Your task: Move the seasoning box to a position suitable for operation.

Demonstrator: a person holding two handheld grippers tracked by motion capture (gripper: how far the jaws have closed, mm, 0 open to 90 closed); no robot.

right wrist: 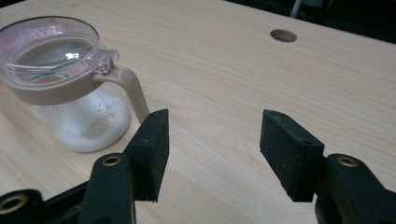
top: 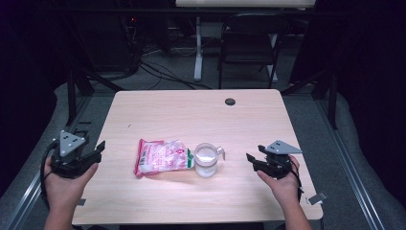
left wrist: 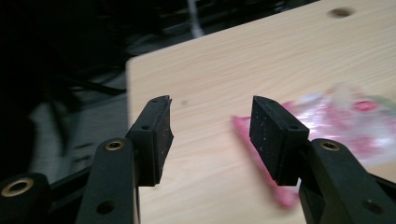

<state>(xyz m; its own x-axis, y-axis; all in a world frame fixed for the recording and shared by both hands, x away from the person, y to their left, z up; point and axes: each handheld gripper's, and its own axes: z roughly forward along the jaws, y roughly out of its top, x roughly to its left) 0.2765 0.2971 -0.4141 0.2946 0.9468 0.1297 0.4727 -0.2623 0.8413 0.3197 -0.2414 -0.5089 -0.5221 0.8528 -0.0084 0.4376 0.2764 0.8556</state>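
The left gripper [top: 98, 149] hangs at the desk's [top: 191, 110] left edge with its jaws spread wide and empty; the pink packet [top: 160, 156] lies just ahead of them and to their right, bare wood between. The right gripper [top: 252, 161] sits over the desk near its right edge, jaws likewise apart and holding nothing; the clear lidded jar [top: 207, 160], touching the packet's far end, stands ahead and left of these jaws, its handle [right wrist: 132, 91] just beyond the left jaw, open desk stretching ahead to the cable hole [right wrist: 283, 35].
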